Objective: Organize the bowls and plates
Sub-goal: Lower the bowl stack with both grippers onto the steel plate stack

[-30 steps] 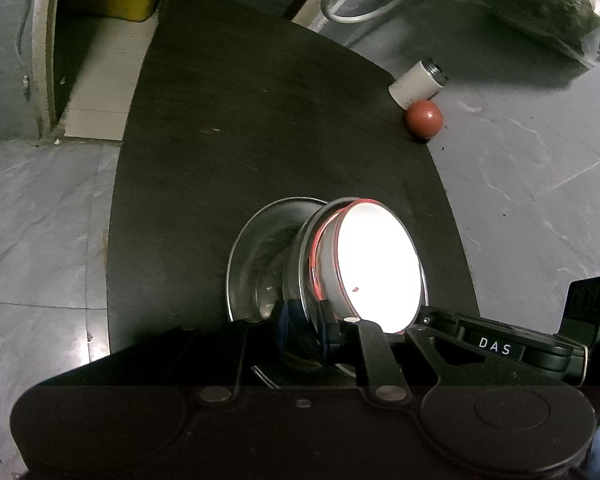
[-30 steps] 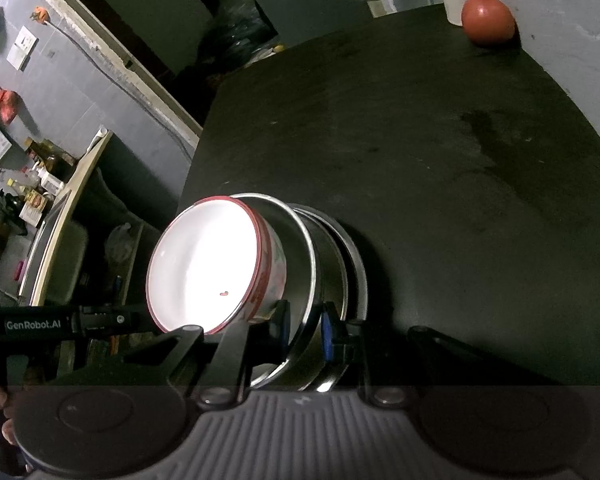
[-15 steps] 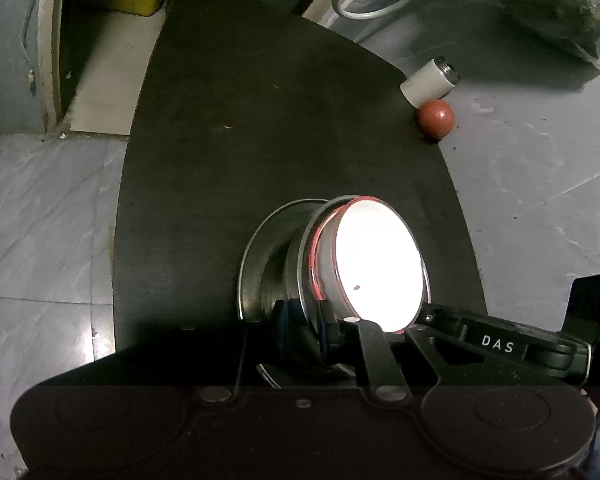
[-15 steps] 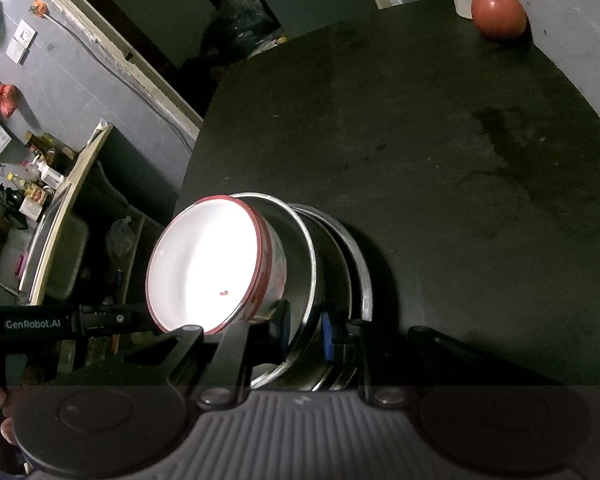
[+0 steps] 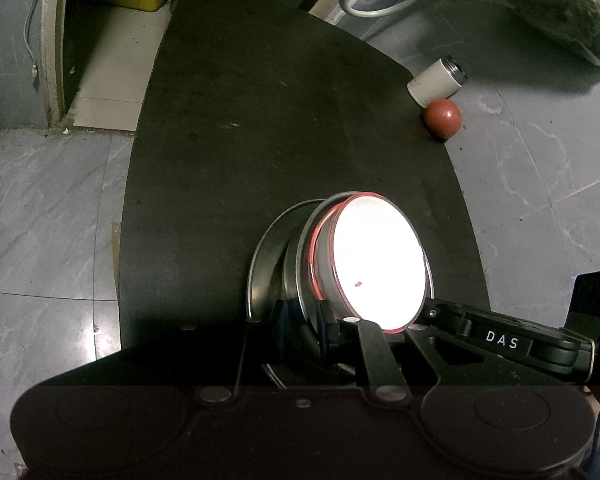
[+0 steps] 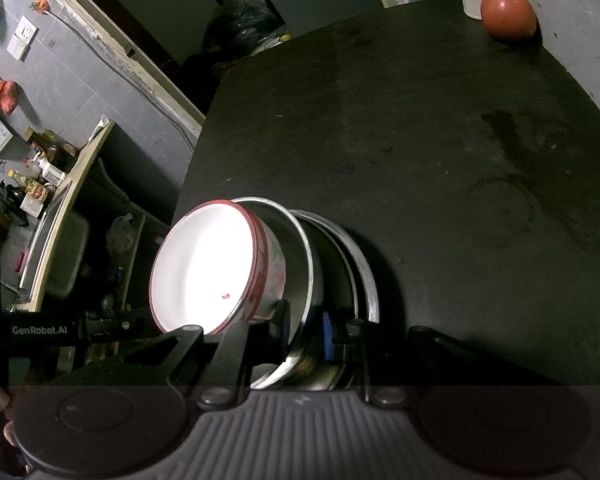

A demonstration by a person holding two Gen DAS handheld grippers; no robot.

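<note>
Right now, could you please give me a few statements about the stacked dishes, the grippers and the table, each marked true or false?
1. The white bowl with a red rim sits nested in a steel bowl. True.
2. The left gripper is open and clear of the dishes. False: it is shut on the steel bowl's rim.
3. The right gripper is shut on the steel bowl's rim. True.
4. The reddish-brown ball lies inside the white bowl. False: it rests at the far edge of the black table, beside a white cup.
5. The white bowl is full of food. False: only a small red speck shows inside.
</note>
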